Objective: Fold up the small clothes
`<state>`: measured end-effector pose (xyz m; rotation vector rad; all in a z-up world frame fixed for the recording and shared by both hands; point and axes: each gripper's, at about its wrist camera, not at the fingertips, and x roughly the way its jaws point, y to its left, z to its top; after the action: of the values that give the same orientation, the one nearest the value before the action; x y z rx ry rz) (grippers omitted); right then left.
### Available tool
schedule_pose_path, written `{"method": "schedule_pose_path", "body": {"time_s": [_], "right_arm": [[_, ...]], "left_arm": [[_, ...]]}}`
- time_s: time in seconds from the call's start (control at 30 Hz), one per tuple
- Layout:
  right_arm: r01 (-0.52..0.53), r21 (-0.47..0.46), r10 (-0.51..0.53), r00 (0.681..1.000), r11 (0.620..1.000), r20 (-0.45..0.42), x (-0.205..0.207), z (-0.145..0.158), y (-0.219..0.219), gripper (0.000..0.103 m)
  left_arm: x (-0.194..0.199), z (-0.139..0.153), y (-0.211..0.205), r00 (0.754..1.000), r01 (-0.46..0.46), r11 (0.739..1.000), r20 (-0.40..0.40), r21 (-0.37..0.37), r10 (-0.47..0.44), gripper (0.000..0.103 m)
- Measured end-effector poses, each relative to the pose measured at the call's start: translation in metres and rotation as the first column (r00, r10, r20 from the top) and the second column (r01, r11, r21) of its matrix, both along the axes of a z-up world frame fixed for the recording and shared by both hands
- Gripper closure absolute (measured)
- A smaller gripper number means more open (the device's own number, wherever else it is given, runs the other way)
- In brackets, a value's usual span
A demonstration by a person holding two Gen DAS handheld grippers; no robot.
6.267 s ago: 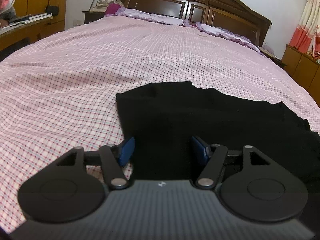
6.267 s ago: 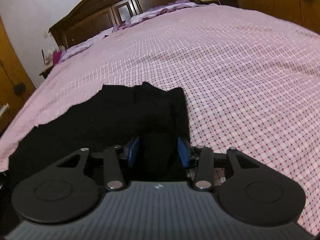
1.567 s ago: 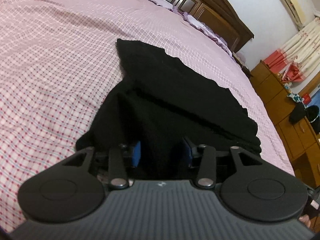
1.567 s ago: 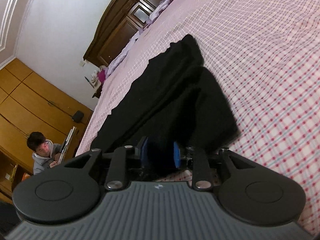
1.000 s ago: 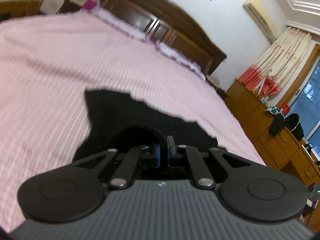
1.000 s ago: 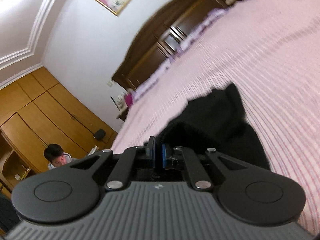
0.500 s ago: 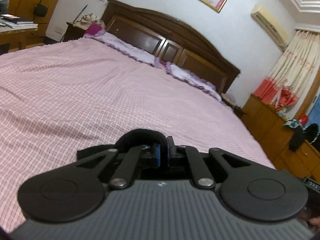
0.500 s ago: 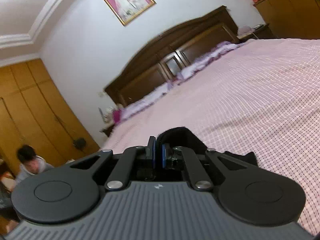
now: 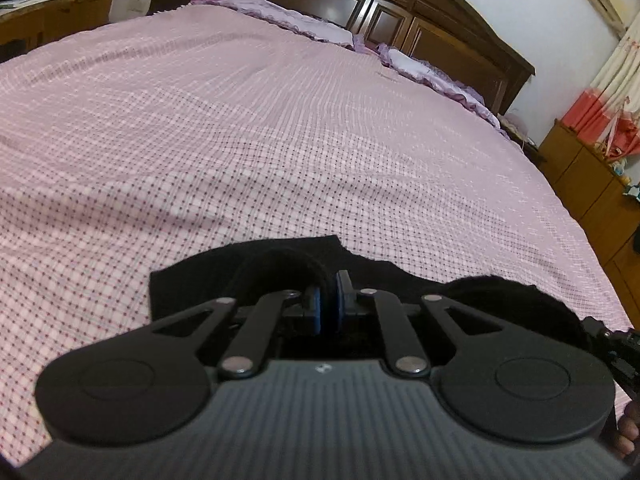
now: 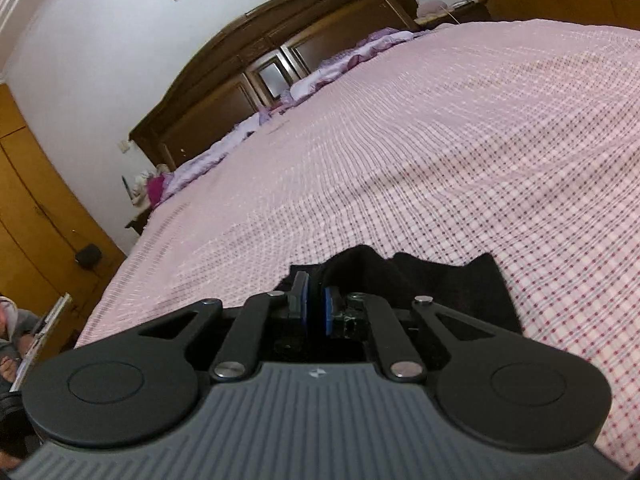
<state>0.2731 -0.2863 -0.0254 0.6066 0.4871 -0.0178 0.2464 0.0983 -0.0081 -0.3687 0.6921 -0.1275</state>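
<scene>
A black garment (image 9: pixel 192 280) lies on the pink checked bedspread (image 9: pixel 280 140) close under both grippers. My left gripper (image 9: pixel 328 306) is shut on a raised fold of the black cloth, which loops up over its blue pads (image 9: pixel 316 308). In the right wrist view the same garment (image 10: pixel 472 284) shows a bunched hump, and my right gripper (image 10: pixel 315 308) is shut on its edge between blue pads (image 10: pixel 330 310). Most of the garment is hidden beneath the gripper bodies. The other gripper's black frame (image 9: pixel 616 344) shows at the right edge of the left wrist view.
The bed stretches far ahead to a dark wooden headboard (image 9: pixel 400 28) with purple pillows (image 9: pixel 440 76). Wooden cabinets (image 9: pixel 592 184) stand to the right, a desk (image 9: pixel 36 4) to the left. A person (image 10: pixel 12 320) sits at the left edge.
Both grippers closed on the garment's near edge, lifted it and carried it forward over the far part. Since half a second ago they have lowered, and the black cloth now lies flatter on the bed.
</scene>
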Motion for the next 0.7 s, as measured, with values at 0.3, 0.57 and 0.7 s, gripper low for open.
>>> {"method": "schedule_pose_path", "body": {"time_s": [0.3,0.57,0.7], "right_arm": [[0.025,0.039,-0.027,0.999,0.999,0.039,-0.022,0.012,-0.005,0.041],[0.018,-0.006,-0.018,0.997,1.0,0.071,-0.068,0.029,-0.012,0.035],[0.015,-0.012,-0.014,0.998,1.0,0.057,-0.092,0.029,-0.023,0.032]], "left_arm": [[-0.025,0.03,-0.003,1.0,-0.016,0.997,0.01,0.078,0.015,0.039],[-0.075,0.042,0.0,1.0,0.006,0.995,-0.023,0.095,-0.004,0.039],[-0.098,0.036,0.001,0.997,0.016,0.994,-0.083,0.112,-0.007,0.039]]}}
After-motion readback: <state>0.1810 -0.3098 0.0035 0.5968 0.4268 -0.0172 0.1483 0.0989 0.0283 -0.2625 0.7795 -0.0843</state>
